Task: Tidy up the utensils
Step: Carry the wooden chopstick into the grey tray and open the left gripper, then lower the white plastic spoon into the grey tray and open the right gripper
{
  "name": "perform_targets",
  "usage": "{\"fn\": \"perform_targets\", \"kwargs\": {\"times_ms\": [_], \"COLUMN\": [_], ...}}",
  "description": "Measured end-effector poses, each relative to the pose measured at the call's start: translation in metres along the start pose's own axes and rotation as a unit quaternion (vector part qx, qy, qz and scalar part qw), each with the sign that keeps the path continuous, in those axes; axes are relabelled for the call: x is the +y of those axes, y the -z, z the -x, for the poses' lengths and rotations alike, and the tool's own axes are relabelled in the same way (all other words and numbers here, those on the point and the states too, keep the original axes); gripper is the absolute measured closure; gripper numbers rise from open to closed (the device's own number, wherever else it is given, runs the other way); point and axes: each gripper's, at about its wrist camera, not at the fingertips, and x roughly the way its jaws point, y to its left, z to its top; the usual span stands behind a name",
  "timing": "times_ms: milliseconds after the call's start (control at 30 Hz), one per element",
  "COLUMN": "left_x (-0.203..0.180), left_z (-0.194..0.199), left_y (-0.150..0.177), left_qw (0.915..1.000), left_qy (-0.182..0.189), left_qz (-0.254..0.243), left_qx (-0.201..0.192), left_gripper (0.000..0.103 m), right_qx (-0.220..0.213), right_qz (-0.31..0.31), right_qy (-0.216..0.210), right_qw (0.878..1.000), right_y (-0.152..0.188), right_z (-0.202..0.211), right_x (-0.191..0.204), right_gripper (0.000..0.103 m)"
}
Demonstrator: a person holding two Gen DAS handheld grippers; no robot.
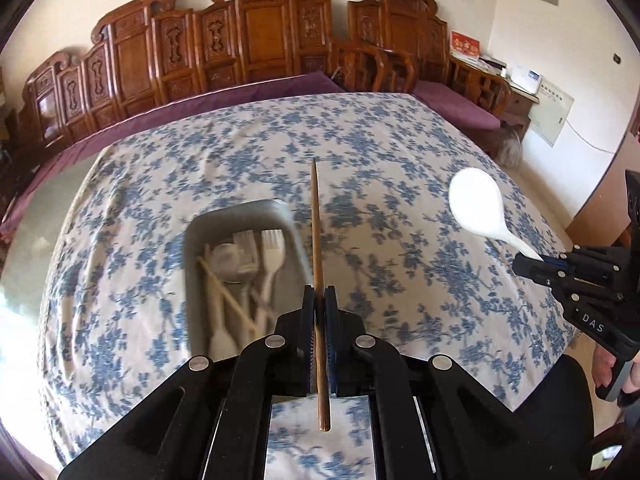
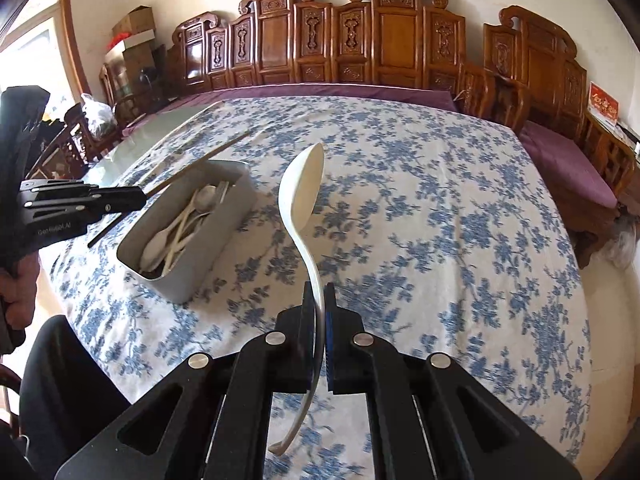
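Note:
My left gripper (image 1: 319,293) is shut on a brown wooden chopstick (image 1: 316,216), which points away over the table. It hovers just right of a grey bin (image 1: 191,280) that holds white forks, spoons and chopsticks. At the right of this view my right gripper (image 1: 522,266) is shut on the handle of a white spoon (image 1: 474,204), held in the air. In the right wrist view my right gripper (image 2: 319,294) grips that spoon (image 2: 302,188) with its bowl on edge. The bin (image 2: 200,276) lies to the left, and the left gripper (image 2: 140,199) holds the chopstick (image 2: 200,162) above it.
A blue-flowered cloth (image 1: 400,240) covers the table. A carved wooden bench with purple cushions (image 1: 240,92) runs along the far side and right. Bare glass tabletop (image 2: 160,128) shows at the far left. A person's hand (image 2: 16,292) holds the left gripper's handle.

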Motion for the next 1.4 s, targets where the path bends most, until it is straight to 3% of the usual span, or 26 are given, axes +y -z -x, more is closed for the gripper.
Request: {"fn": "perform_targets", "kwargs": {"times_ms": [400, 733, 867, 967, 1167, 1400], "left_x": [0.051, 0.063, 0.062, 0.062, 0.068, 0.086], "left_z": [-0.037, -0.063, -0.066, -0.062, -0.040, -0.003], "left_y": [0.010, 0.017, 0.016, 0.015, 0.013, 0.010], "left_qw": [0.9987, 0.9971, 0.9971, 0.9975, 0.9989, 0.9991], "left_qy": [-0.014, -0.008, -0.003, 0.000, -0.002, -0.013], "left_qz": [0.020, 0.030, 0.039, 0.042, 0.038, 0.039], "left_qx": [0.045, 0.069, 0.065, 0.057, 0.029, -0.004], "left_gripper": [0.099, 0.099, 0.098, 0.087, 0.078, 0.078], "right_qx": [0.020, 0.031, 0.031, 0.031, 0.028, 0.027], "right_qz": [0.016, 0.018, 0.018, 0.021, 0.030, 0.034], "right_qy": [-0.013, -0.019, -0.021, -0.024, -0.034, -0.050], "right_qw": [1.000, 0.999, 0.999, 0.999, 0.999, 0.998], "right_y": [-0.006, -0.011, -0.015, -0.018, -0.028, -0.044], "right_z": [-0.030, -0.041, -0.043, -0.043, -0.049, -0.065], "right_x": [0.026, 0.032, 0.037, 0.043, 0.064, 0.092], "right_gripper": [0.098, 0.098, 0.098, 0.098, 0.098, 0.098]}}
